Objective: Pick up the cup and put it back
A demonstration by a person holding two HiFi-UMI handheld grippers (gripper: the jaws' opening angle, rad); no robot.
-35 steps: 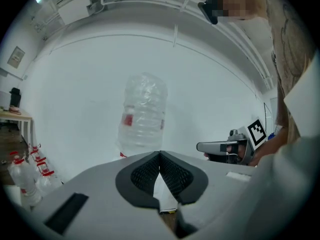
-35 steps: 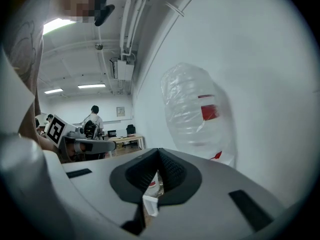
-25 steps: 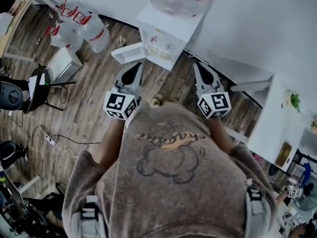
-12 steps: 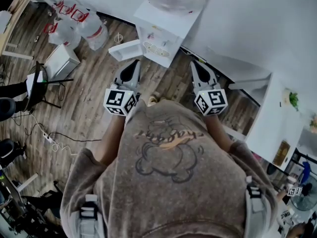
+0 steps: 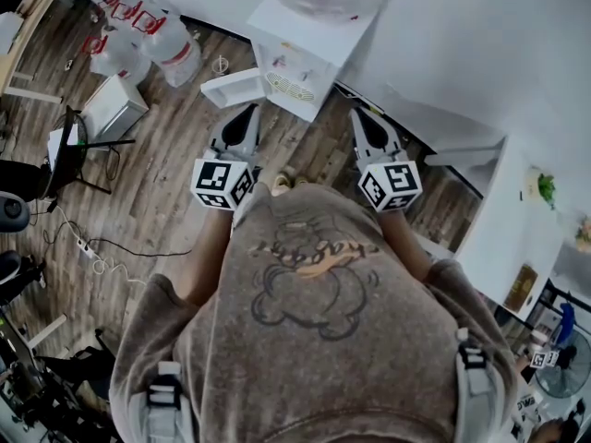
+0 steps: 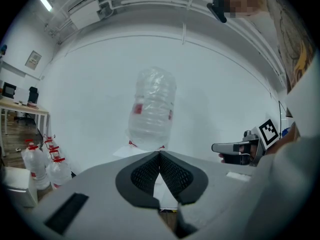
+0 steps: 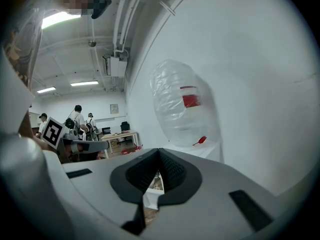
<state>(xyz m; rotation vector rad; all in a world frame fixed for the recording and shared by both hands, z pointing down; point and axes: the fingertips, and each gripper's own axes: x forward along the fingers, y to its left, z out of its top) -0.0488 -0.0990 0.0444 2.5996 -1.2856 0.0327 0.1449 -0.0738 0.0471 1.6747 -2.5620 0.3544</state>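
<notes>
Both clenched and empty: left gripper (image 5: pixel 249 111) and right gripper (image 5: pixel 356 114), held level facing the water dispenser (image 5: pixel 305 58).
The grippers are side by side and well apart, near the person's chest, tips toward the white dispenser at the far wall. In each gripper view the pads meet at the tips with nothing between them. An upturned clear bottle (image 6: pixel 152 109) sits on top of the dispenser. Spare bottles (image 5: pixel 138 40) stand on the wood floor (image 5: pixel 175 155), far left. The cup can't be made out for sure. There is a small round thing (image 5: pixel 220 65) on the floor just left of the dispenser, too small to tell.
</notes>
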